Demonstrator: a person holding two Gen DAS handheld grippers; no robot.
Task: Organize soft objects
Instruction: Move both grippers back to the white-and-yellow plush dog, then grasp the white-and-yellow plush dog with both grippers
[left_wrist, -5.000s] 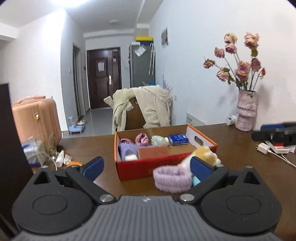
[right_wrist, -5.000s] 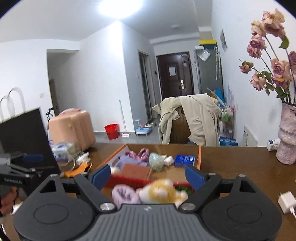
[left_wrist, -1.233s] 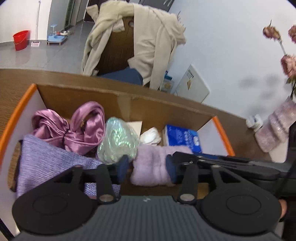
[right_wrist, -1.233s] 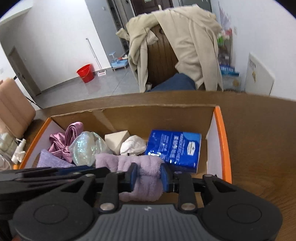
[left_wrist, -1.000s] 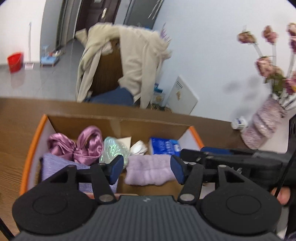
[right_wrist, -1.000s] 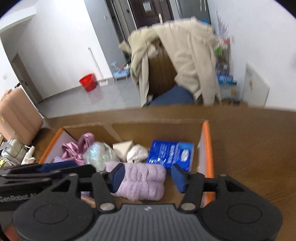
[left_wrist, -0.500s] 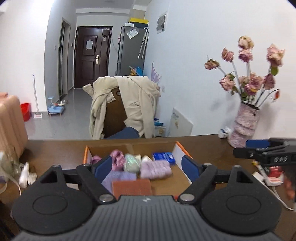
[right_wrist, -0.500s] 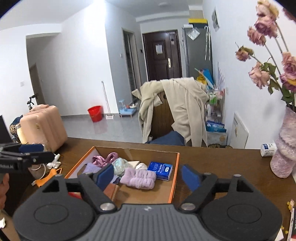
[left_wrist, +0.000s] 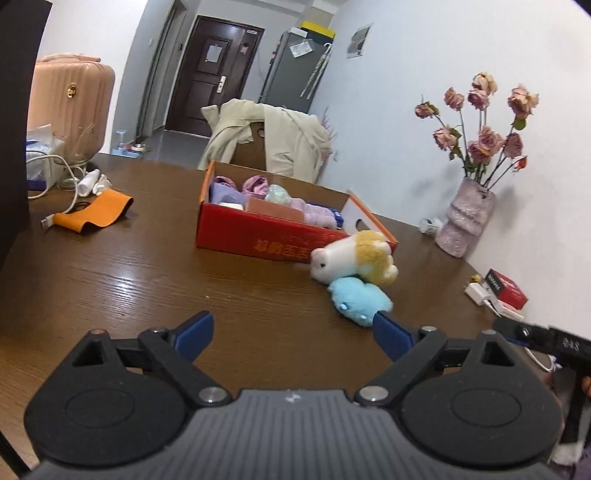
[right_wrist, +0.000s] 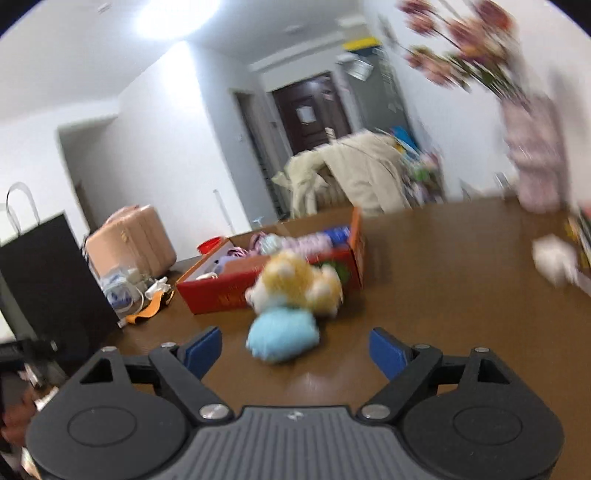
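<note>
A red cardboard box (left_wrist: 258, 236) with an orange rim stands on the brown table and holds soft items, among them a lilac fluffy roll (left_wrist: 317, 216). A white and yellow plush toy (left_wrist: 354, 258) lies in front of the box, on top of a light blue plush toy (left_wrist: 360, 301). My left gripper (left_wrist: 291, 334) is open and empty, low over the table, short of the toys. My right gripper (right_wrist: 295, 350) is open and empty, with the blue plush (right_wrist: 282, 338) just ahead between its fingers and the yellow plush (right_wrist: 299, 284) behind it. The right wrist view is blurred.
An orange cloth (left_wrist: 94, 214) and a white cable lie at the table's left, near a glass vase and a black bag (right_wrist: 48, 273). A pink vase of dried roses (left_wrist: 465, 221) stands by the wall, with a charger and red box (left_wrist: 504, 293) nearby.
Both grippers let go of the lilac roll, which now lies in the box, opened wide and pulled back and down. They now sit low before the two plush toys.
</note>
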